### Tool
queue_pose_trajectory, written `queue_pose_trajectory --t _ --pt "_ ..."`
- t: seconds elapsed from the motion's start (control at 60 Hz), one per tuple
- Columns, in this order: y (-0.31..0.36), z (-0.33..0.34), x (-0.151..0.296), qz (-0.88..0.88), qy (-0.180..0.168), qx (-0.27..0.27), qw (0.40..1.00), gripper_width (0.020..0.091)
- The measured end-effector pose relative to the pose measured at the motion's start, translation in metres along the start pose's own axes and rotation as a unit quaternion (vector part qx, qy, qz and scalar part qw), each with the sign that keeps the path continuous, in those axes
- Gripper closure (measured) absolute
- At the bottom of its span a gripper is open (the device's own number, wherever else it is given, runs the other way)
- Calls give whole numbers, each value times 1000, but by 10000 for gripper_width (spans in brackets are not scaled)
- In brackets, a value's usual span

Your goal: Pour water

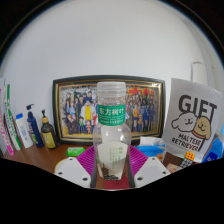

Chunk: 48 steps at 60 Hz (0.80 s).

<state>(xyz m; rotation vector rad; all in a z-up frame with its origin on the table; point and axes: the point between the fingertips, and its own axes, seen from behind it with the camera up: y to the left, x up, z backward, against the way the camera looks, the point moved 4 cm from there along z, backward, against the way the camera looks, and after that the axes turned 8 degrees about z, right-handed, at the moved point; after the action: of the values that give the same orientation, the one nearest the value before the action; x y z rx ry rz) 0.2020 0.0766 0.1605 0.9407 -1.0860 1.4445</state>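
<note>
From my gripper view, the clear water bottle (112, 135) with its green label stands upright between my fingers, and the pink pads (89, 160) of my gripper (112, 172) press its lower sides, closed on it (narrow hold). Beyond it stand a framed photo (108, 108) and a GIFT box (193, 122)

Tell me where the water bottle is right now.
The water bottle stands upright between the gripper jaws, in front of the framed photo.
</note>
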Motion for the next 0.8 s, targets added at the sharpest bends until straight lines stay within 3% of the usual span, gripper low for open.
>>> queue_pose_trajectory --t 0.333,0.4,0.55,0.65,0.7,0.8 --pt "-5 -33 -85 22 43 -3 999 660" --pt "-6 -31 -85 11 30 -4 999 656" --pt "-6 -29 -87 -13 39 2 999 546" --pt "-3 -18 -87 -25 61 15 998 234" --pt "-4 -9 -87 -21 73 13 997 265" --pt "-6 19 -84 -4 89 -3 996 249"
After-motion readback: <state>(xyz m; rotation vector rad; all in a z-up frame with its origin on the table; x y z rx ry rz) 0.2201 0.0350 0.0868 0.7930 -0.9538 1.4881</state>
